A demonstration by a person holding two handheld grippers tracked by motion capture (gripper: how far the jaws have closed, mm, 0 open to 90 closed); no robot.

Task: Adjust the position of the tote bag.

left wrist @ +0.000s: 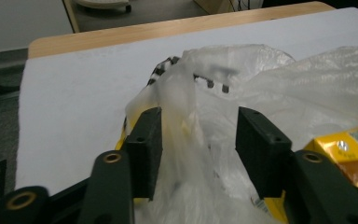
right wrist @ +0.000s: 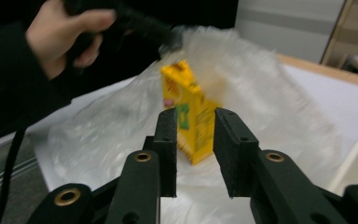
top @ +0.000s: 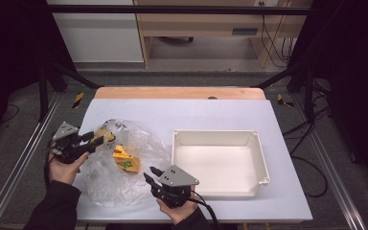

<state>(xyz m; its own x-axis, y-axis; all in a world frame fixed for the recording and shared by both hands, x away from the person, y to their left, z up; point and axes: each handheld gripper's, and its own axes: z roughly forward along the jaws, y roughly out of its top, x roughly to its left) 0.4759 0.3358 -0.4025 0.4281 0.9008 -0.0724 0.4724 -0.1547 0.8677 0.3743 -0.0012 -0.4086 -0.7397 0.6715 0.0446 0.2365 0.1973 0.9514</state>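
On the near edge of the white table (top: 287, 201) my right gripper (top: 150, 173) sits w/ jaws apart, nothing clamped; ribbed black pads (right wrist: 168, 140), matte. Just beyond, the plastic bag (top: 120, 189) lies crumpled, thin, see-through, glossy creases. Inside it a yellow carton (top: 126, 160), boxy, green and red print, tilted on its side; text too blurry to read. My left gripper (top: 95, 139) at the bag's left rim, jaws apart, film loose between them, not pinched. Right of the bag, a white rectangular plastic tub (top: 263, 165), smooth walls. Something dark and yellow near the bag's top, can't make out.
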